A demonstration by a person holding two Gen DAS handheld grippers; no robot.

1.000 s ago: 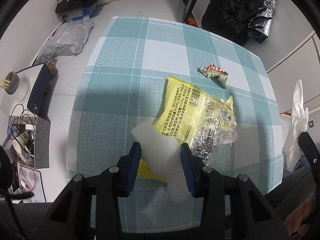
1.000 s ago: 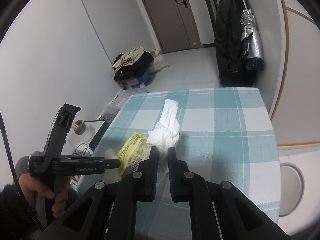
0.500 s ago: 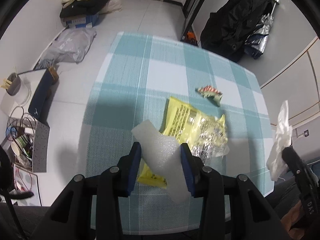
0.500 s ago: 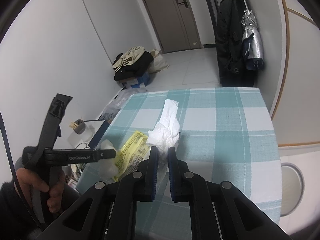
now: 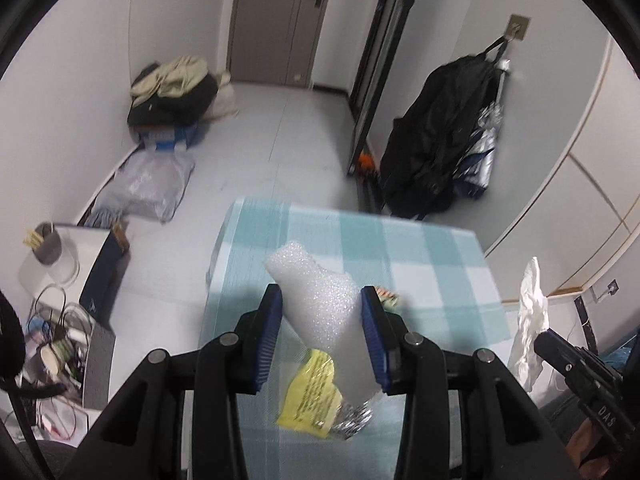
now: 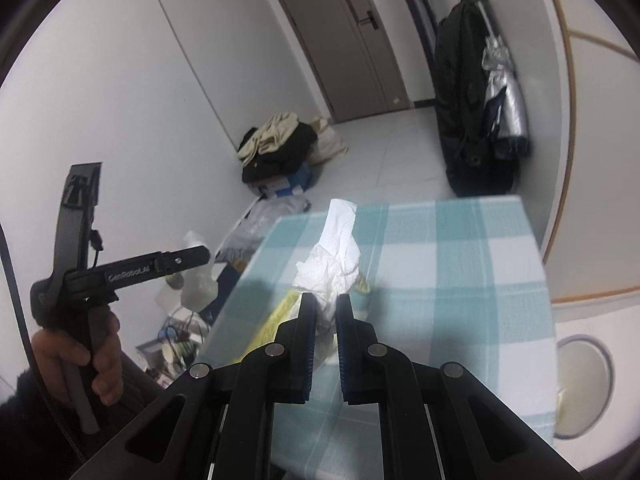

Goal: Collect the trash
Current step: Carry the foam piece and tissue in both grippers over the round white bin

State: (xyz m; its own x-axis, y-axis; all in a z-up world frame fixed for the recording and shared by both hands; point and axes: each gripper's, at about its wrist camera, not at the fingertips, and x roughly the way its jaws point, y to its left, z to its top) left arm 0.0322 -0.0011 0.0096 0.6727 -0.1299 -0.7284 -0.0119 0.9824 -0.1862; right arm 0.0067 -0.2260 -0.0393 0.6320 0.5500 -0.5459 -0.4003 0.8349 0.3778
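With the left gripper (image 5: 321, 312) clamped on the foam piece (image 5: 316, 300) and the right gripper (image 6: 325, 312) pinching the tissue (image 6: 334, 256), keep both squeezes firm while lifting clear of the yellow wrapper (image 5: 312, 386) at six o'clock.

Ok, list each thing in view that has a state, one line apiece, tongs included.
Left tongs: shut on the white foam piece, lifted off the table.
Right tongs: shut on the crumpled white tissue, held above the table.
Yellow wrapper: lying on the checked tablecloth, not gripped.
Small red-and-white wrapper: on the cloth, mostly hidden behind the tongs.
Door: closed.
Black jacket: hanging from a wall hook.
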